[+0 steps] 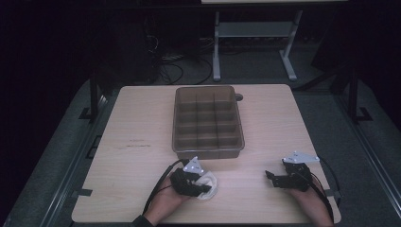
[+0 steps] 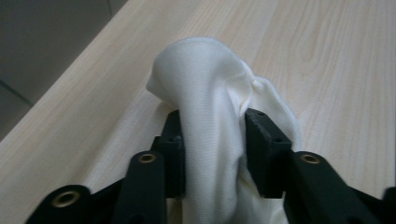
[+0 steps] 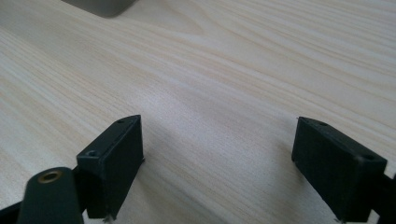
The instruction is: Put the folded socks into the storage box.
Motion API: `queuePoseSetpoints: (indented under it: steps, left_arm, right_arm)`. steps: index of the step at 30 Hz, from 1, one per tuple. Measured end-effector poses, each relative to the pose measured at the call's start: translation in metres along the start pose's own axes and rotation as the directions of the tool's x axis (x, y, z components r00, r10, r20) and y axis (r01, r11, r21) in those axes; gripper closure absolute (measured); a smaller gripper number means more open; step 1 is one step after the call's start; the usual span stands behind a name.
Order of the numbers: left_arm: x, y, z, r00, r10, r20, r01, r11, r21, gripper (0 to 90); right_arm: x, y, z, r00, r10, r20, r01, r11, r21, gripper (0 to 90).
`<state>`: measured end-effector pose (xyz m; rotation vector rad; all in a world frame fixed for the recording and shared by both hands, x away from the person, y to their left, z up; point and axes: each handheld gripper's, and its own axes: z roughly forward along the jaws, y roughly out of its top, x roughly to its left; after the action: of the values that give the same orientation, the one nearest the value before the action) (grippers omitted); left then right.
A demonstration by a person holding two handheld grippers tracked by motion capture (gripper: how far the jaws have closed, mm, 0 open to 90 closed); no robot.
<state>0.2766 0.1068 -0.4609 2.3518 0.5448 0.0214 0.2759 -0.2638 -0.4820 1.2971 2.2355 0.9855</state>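
A white cloth [image 2: 212, 140] is clamped between the pads of the left hand-held gripper [image 1: 202, 188]; in the left gripper view the fabric is pinched into a raised fold between the two black jaws, with the rest bunched up beyond and below them. The cloth is located on the light wooden worktop [image 1: 142, 123], near the front edge, left of centre, just in front of the tray [image 1: 209, 121]. In the high view the cloth [image 1: 208, 186] is seen as a small crumpled heap, partly covered by the left hand-held gripper. The left hand [image 1: 165, 201] is seen coming in from the bottom edge, with a cable trailing back from the gripper.

The right hand-held gripper [image 1: 270, 178] is held with its jaws well apart, nothing between them; bare worktop [image 3: 219, 93] is seen between the pads in the right gripper view. It is placed near the front right of the worktop, well apart from the cloth, jaws pointed toward the left.

A brown see-through tray with a grid of compartments is set at the middle of the worktop, toward the far edge. Its contents cannot be told.
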Motion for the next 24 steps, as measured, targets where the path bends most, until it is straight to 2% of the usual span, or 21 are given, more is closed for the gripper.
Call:
queuePoseSetpoints:
  steps: [7, 18, 24]
  left_arm:
    - [-0.002, 0.002, 0.000, 0.9998, 0.018, 0.004, -0.018, 0.9998, 0.001, 71.3]
    - [-0.001, 0.006, -0.005, 0.9994, 0.020, 0.027, -0.019, 0.9997, -0.016, 73.9]
    - [-0.001, 0.014, -0.017, 0.9989, 0.027, 0.038, -0.024, 0.9977, -0.063, 74.4]
  right_arm:
    - [0.000, 0.000, 0.000, 1.0000, 0.000, 0.000, 0.000, 1.000, 0.000, 16.1]
    - [0.000, 0.000, 0.000, 1.0000, -0.004, -0.004, 0.004, 1.000, 0.001, 16.3]
    - [0.000, 0.000, 0.000, 1.0000, -0.005, -0.005, 0.005, 1.000, 0.001, 16.3]
